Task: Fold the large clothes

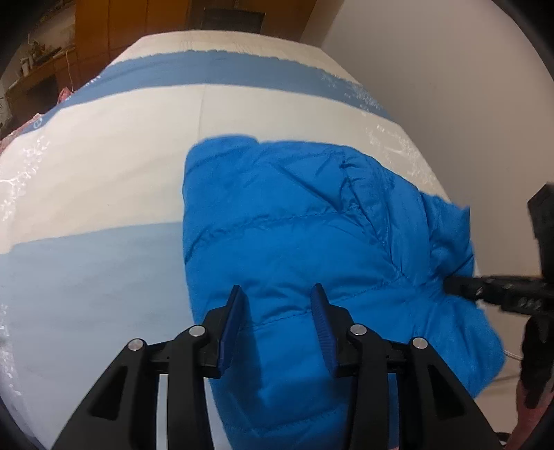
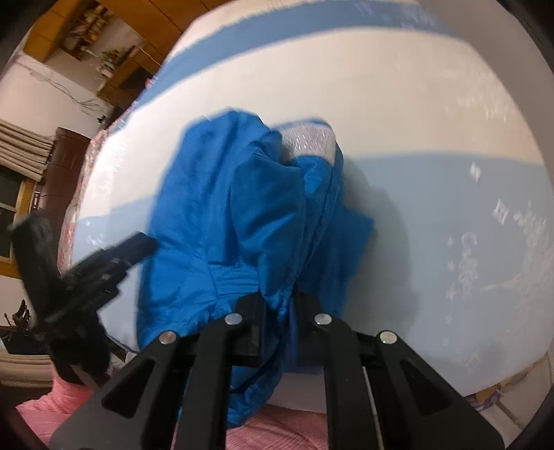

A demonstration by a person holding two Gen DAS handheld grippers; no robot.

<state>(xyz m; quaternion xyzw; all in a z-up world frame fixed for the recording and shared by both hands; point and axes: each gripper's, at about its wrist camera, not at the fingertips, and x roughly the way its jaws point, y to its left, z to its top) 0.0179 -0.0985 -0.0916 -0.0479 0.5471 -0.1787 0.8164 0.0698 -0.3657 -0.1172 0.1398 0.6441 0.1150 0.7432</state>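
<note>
Left gripper (image 1: 278,304) hovers over the near part of the blue puffer jacket (image 1: 294,225), jaws part-open with quilted fabric showing between the pads and no pinch evident, probably poised to steady or take a second hold. Right gripper (image 2: 278,304) is clamped narrow on a bunched edge of the jacket, likely to carry it over for a fold. Jacket lies on a blue-and-white striped bed cover (image 1: 104,180); wooden cabinets (image 1: 114,20) and a pale wall behind.
</note>
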